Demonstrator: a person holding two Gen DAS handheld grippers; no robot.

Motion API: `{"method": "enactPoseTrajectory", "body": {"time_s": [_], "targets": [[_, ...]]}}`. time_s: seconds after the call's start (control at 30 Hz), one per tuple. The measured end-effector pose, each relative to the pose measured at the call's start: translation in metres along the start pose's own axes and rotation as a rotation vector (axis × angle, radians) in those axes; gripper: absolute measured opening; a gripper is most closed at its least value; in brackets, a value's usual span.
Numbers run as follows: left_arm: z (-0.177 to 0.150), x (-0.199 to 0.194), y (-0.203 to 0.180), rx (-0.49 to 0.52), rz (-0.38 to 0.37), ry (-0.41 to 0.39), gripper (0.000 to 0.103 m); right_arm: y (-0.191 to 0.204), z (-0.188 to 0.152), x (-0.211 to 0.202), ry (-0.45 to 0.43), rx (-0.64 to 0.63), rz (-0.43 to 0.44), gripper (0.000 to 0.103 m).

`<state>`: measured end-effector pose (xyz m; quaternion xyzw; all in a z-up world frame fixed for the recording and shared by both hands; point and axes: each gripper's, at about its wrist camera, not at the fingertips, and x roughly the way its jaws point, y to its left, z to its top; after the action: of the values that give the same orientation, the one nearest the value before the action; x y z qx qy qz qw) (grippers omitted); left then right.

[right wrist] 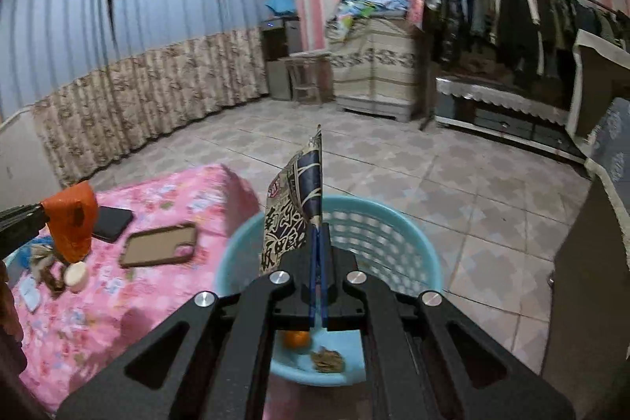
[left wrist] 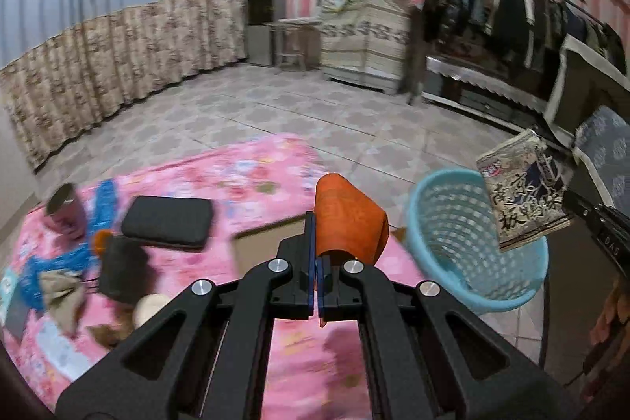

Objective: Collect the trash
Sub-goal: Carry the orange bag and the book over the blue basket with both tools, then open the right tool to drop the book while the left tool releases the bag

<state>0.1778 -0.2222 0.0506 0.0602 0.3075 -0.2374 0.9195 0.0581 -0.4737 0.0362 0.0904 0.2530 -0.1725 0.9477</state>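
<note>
My left gripper (left wrist: 317,223) is shut on an orange wrapper (left wrist: 348,219) and holds it above the pink bedspread (left wrist: 252,164), left of the light blue basket (left wrist: 449,223). My right gripper (right wrist: 318,227) is shut on a printed snack packet (right wrist: 295,207) and holds it over the basket (right wrist: 393,235). The packet also shows in the left wrist view (left wrist: 523,195), over the basket's right rim. An orange fruit piece (right wrist: 295,339) and a brown scrap (right wrist: 327,361) lie in the basket's bottom. The orange wrapper shows at the left of the right wrist view (right wrist: 73,219).
On the bedspread lie a black case (left wrist: 167,221), a brown phone case (right wrist: 159,245), a pink cup (left wrist: 65,211), a dark block (left wrist: 120,270), a cream round lid (right wrist: 75,276) and crumpled scraps (left wrist: 59,292). A dark cabinet (right wrist: 582,302) stands right of the basket.
</note>
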Motion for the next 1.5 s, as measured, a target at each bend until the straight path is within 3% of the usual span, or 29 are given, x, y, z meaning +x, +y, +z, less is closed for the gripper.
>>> {"method": "enactPoseTrajectory", "body": {"time_s": [0.3, 0.6, 0.63, 0.73, 0.8, 0.87, 0.93, 1.13, 1.27, 1.3, 1.37, 1.4, 1.43, 1.5], "targets": [[0.003, 0.055, -0.074, 0.067, -0.117, 0.034, 0.0, -0.031, -0.003, 0.031, 0.043, 0.008, -0.051, 0.002], [0.019, 0.088, -0.12, 0.094, -0.206, 0.047, 0.002, -0.054, -0.003, 0.046, 0.064, 0.049, -0.048, 0.001], [0.02, 0.09, -0.122, 0.095, -0.205, 0.049, 0.01, -0.055, -0.004, 0.047, 0.066, 0.05, -0.047, 0.001], [0.02, 0.089, -0.12, 0.089, -0.178, 0.041, 0.054, -0.054, -0.006, 0.049, 0.07, 0.044, -0.046, 0.002], [0.02, 0.084, -0.115, 0.089, -0.148, 0.021, 0.064, -0.054, -0.009, 0.052, 0.074, 0.044, -0.044, 0.002], [0.022, 0.08, -0.109, 0.083, -0.107, 0.008, 0.08, -0.053, -0.012, 0.054, 0.081, 0.046, -0.041, 0.002], [0.023, 0.072, -0.098, 0.071, -0.065, -0.023, 0.087, -0.049, -0.015, 0.056, 0.087, 0.048, -0.035, 0.002], [0.026, 0.055, -0.08, 0.055, -0.008, -0.05, 0.097, -0.038, -0.017, 0.059, 0.099, 0.034, -0.03, 0.004], [0.02, 0.04, -0.066, 0.058, 0.043, -0.074, 0.098, -0.029, -0.015, 0.067, 0.115, 0.037, -0.033, 0.005], [0.018, 0.036, -0.06, 0.055, 0.056, -0.074, 0.097, -0.026, -0.014, 0.071, 0.123, 0.038, -0.036, 0.008], [0.016, 0.031, -0.049, 0.041, 0.068, -0.07, 0.097, -0.024, -0.013, 0.075, 0.125, 0.039, -0.039, 0.04], [0.014, 0.027, -0.041, 0.027, 0.074, -0.068, 0.097, -0.022, -0.011, 0.075, 0.11, 0.037, -0.049, 0.071], [0.013, 0.022, -0.033, 0.015, 0.08, -0.071, 0.097, -0.018, -0.01, 0.074, 0.093, 0.025, -0.065, 0.076], [0.011, 0.014, -0.02, -0.008, 0.096, -0.08, 0.098, -0.012, -0.009, 0.075, 0.1, 0.003, -0.072, 0.076]]}}
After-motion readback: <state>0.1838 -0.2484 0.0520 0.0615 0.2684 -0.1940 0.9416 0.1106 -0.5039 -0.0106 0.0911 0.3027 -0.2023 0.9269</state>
